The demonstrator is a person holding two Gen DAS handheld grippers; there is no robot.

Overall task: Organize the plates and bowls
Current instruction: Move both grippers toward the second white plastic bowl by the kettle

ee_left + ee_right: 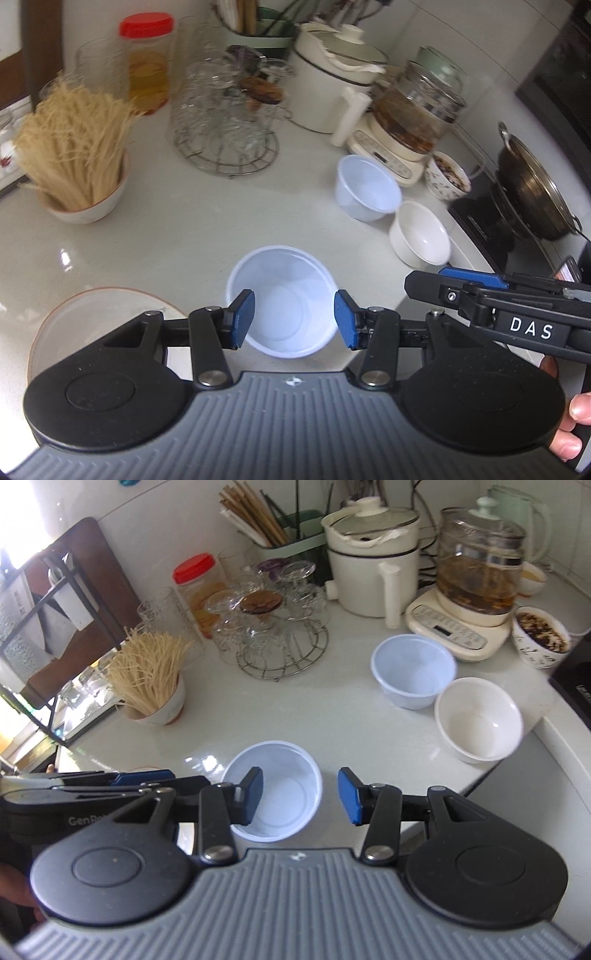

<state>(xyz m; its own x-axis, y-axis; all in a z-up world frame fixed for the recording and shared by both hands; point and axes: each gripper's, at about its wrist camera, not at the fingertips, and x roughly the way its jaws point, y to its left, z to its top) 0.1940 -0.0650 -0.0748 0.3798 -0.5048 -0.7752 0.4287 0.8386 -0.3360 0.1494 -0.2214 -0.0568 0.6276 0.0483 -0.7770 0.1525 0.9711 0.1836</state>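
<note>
A white plastic bowl (284, 288) (284, 794) stands upright and empty on the pale counter, near its front edge. My left gripper (295, 319) hovers above it, open, its blue pads clear of the rim. Coming from the right, my right gripper (301, 795) (428, 278) is also open, its left pad in front of the bowl's rim and nothing held. The left gripper (184, 778) shows at the left edge of the right wrist view. A second plastic bowl (369, 188) (413, 670) and a white ceramic bowl (421, 232) (480, 718) stand side by side further back on the right. A glassy plate (74, 321) lies at the near left.
A bowl of dry noodles (77, 155) stands at the left. Behind are a wire rack of glasses (225, 122), a red-lidded jar (147, 62), a white pot (332, 74), a glass kettle (417, 110) and a patterned bowl (447, 177). A wok (532, 192) sits right; the counter edge (517, 746) drops off there.
</note>
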